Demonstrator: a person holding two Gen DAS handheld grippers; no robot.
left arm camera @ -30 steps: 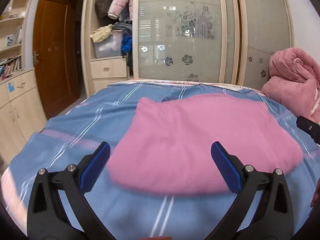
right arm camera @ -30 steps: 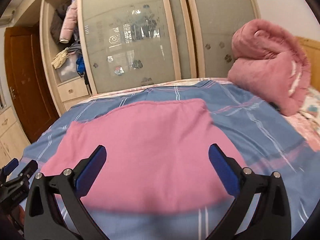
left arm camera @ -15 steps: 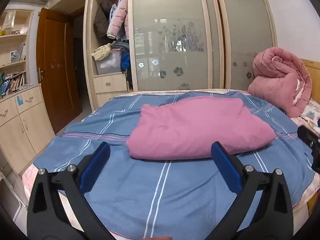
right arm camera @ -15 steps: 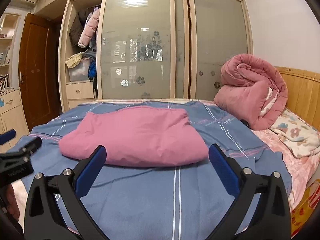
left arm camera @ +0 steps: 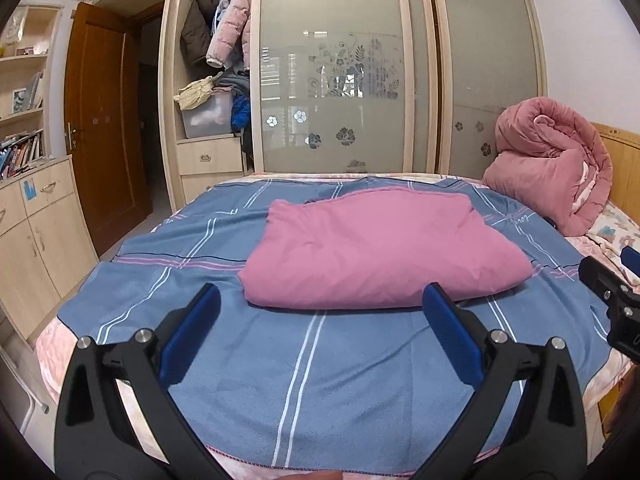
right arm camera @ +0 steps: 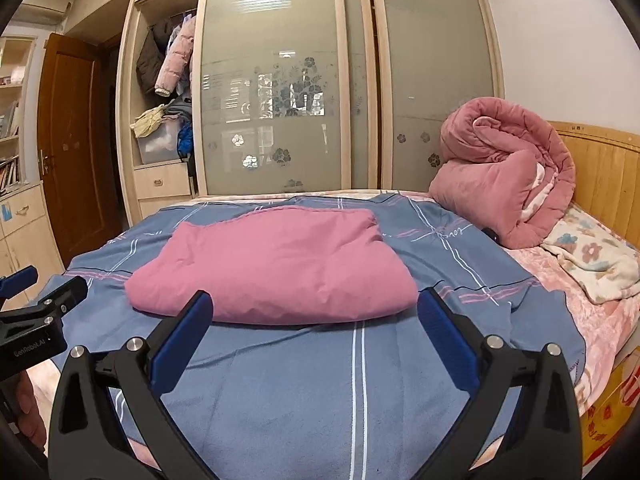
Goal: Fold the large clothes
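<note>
Left wrist view: the left hand-held gripper [left arm camera: 320, 308] hovers level above the bed [left arm camera: 328, 368], jaws spread and empty, pulled farther back than a second ago. One folded pink garment [left arm camera: 376, 256] lies mid-bed.

Right wrist view: the right hand-held gripper [right arm camera: 314, 312] hovers likewise, released, also retreated. One rolled pink quilt [right arm camera: 504, 184] sits by the headboard.

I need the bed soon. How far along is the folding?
Done, it seems: the pink garment lies as one compact folded bundle on the blue bedspread. In hand: nothing; the left gripper and right gripper are both open, short of it. Left: perhaps only putting it away; no other loose clothes show on the bed.
</note>
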